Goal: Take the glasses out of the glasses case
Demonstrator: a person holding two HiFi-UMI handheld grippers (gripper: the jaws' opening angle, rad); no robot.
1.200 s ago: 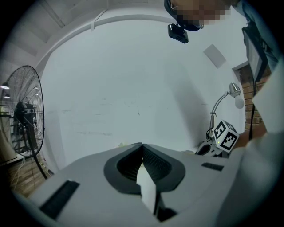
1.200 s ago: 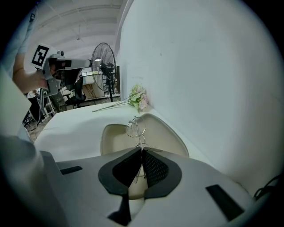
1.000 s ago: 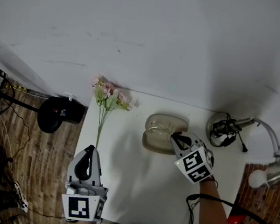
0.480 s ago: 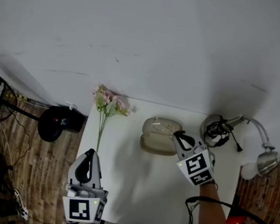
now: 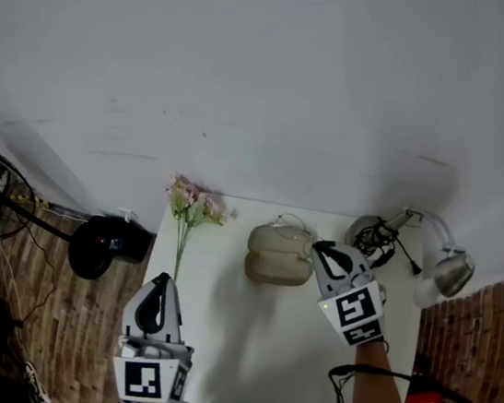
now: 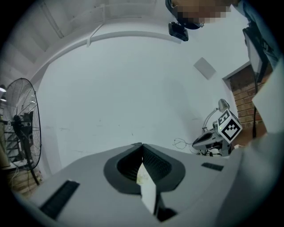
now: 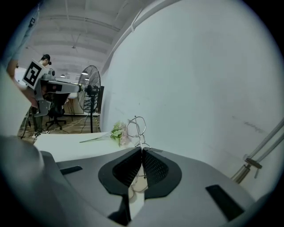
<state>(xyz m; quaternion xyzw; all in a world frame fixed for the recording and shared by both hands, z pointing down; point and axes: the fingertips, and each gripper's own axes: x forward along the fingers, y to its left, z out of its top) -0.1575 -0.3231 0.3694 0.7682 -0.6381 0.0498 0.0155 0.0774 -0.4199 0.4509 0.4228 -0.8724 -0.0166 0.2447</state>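
Observation:
My right gripper is shut on thin wire-rimmed glasses and holds them in the air beside the open beige glasses case. In the right gripper view the glasses stick up from the closed jaw tips of that gripper, lenses upward. My left gripper hangs over the table's left front, shut and with nothing in it. Seen from the left gripper, the right gripper holds the glasses out to the left.
A sprig of pink flowers lies at the white table's back left. A desk lamp with cables stands at the back right. A fan sits on the floor to the left. The white wall rises just behind the table.
My right gripper has risen from the case with the glasses in its jaws, so the frame now hangs above the case. The left gripper has lifted slightly.

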